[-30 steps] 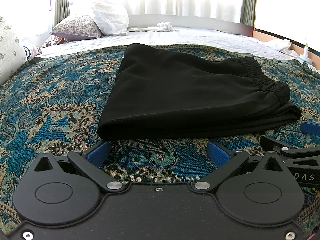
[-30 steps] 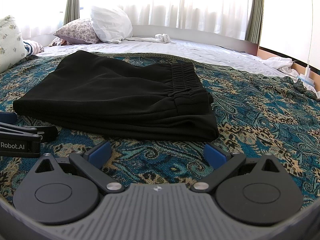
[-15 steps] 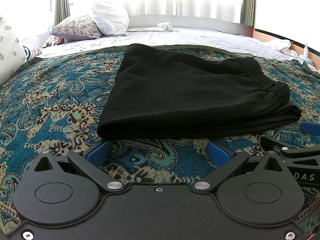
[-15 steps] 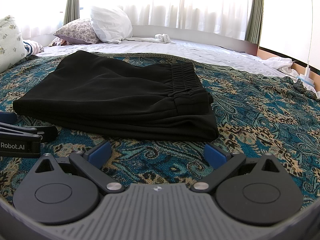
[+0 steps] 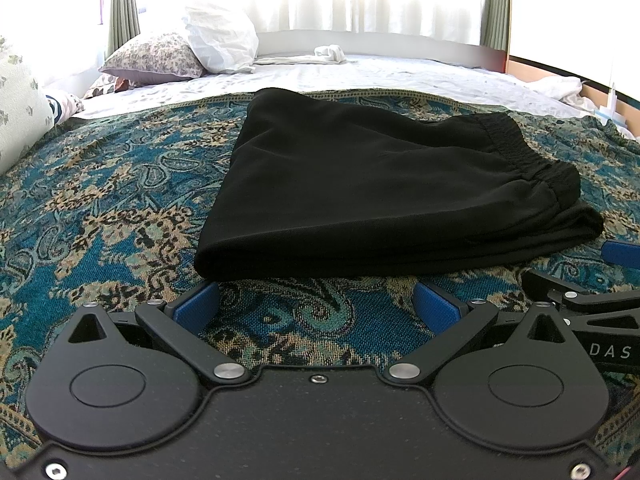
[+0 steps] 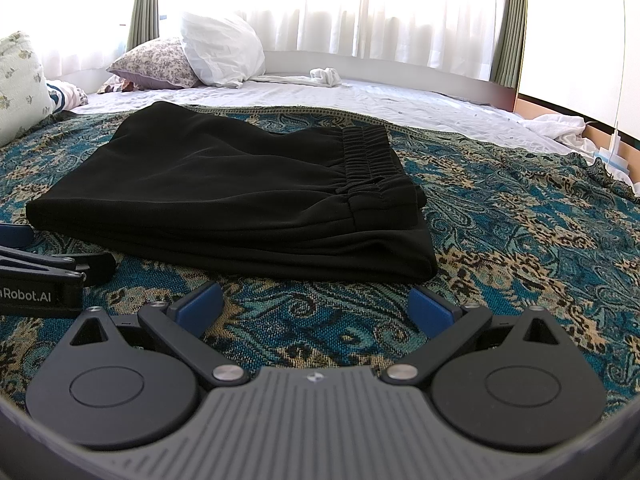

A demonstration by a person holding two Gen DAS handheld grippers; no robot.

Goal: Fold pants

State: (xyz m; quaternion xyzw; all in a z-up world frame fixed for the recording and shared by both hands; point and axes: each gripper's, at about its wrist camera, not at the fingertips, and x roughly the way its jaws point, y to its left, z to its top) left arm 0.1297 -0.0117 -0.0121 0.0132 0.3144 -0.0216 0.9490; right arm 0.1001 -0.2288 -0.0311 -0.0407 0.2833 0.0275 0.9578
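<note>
The folded black cloth pants (image 5: 372,192) are lying flat on the blue patterned bedspread (image 5: 100,200), at 12 o'clock just ahead of both tongs. The left tongs (image 5: 316,306) and right tongs (image 6: 316,308) are sitting wide open, holding nothing.

Bed (image 5: 400,76), white sheet. Paisley blanket (image 5: 120,208) across lower frame; folded black pants (image 5: 360,184) centre; pillows (image 5: 220,36) upper left.
</note>
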